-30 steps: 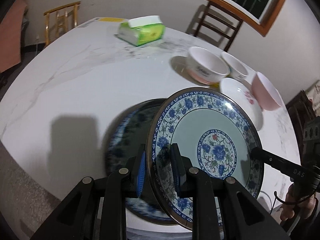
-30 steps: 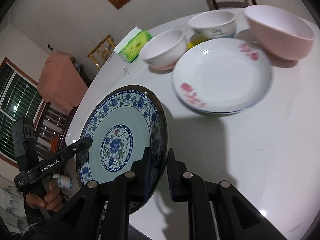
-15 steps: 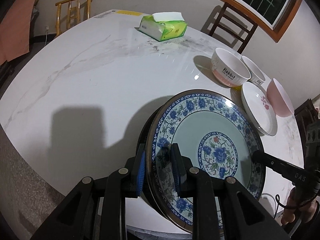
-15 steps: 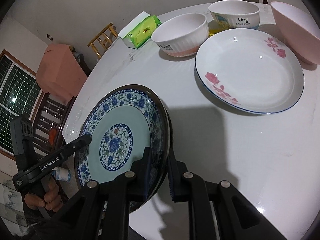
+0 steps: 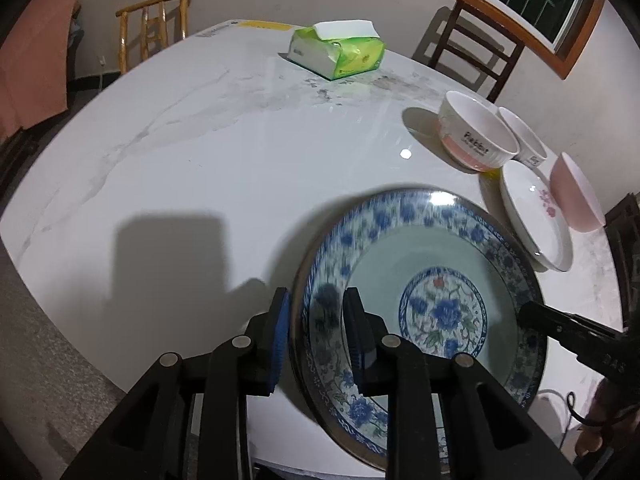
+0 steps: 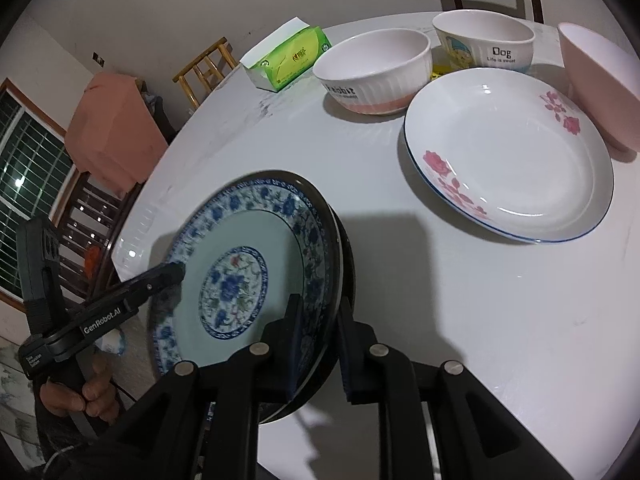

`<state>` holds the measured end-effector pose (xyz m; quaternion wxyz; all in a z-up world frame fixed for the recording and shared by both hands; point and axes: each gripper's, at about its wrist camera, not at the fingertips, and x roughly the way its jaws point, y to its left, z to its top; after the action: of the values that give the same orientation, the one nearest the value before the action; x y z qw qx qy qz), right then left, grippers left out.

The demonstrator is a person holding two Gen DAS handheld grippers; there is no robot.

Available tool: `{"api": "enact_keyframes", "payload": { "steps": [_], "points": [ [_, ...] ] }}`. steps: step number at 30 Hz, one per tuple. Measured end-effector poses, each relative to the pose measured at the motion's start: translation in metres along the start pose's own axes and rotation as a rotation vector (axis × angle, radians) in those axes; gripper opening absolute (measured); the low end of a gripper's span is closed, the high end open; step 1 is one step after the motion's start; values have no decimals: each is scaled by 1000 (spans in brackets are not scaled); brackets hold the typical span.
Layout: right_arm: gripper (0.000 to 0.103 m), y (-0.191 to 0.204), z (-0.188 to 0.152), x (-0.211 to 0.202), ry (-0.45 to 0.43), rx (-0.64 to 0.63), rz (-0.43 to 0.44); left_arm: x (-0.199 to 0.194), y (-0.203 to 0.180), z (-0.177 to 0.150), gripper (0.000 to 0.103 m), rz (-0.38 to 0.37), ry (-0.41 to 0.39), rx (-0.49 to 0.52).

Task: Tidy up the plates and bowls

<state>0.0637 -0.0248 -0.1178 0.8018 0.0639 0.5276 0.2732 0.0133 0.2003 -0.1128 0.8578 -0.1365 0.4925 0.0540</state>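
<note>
Blue-flowered plate point(image 5: 400, 264) at near edge of marble table point(image 5: 200, 160), lying on a 2nd dark-rimmed plate point(image 6: 345, 240) of which only the rim shows, pattern blurred in left view. L gripper point(image 5: 316, 300) straddling plate's left rim: narrow gap, jaws just been opening, outer blue pad standing off the rim, inner pad over the flowered border. R gripper point(image 6: 320, 308) astride the opposite rim, also narrow and just been opening, rim btwn the pads; can't tell if they still pinch. Hand point(image 6: 80, 396) round L gripper's handle, off table edge. Further back on the right: white plate w/ pink roses point(image 6: 508, 160), ribbed bowl point(image 6: 372, 68), "Dog" bowl point(image 6: 484, 44) and pink bowl point(image 6: 600, 80) close together. Green tissue pack point(image 5: 340, 52) at far side
</note>
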Motion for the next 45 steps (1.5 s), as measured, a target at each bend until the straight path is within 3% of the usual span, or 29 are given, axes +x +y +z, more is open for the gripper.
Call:
{"api": "enact_keyframes", "payload": {
  "steps": [11, 14, 22, 29, 45],
  "points": [
    [19, 7, -3, 5, 29, -47, -1, -4, -22, 4, 24, -50, -33, 61],
    [19, 5, -2, 4, 29, -45, 2, -7, -27, 3, 27, -35, -43, 78],
    [20, 11, -3, 3, 20, -71, -30, -15, -48, 1, 50, 20, -103, 107],
    [21, 16, -4, 0, -9, -121, -111, -18, -76, 1, 56, 10, -129, 157],
    [22, -27, -8, -39, -108, -25, -139, -22, -130, 0, 66, 37, -170, 240]
  ]
}}
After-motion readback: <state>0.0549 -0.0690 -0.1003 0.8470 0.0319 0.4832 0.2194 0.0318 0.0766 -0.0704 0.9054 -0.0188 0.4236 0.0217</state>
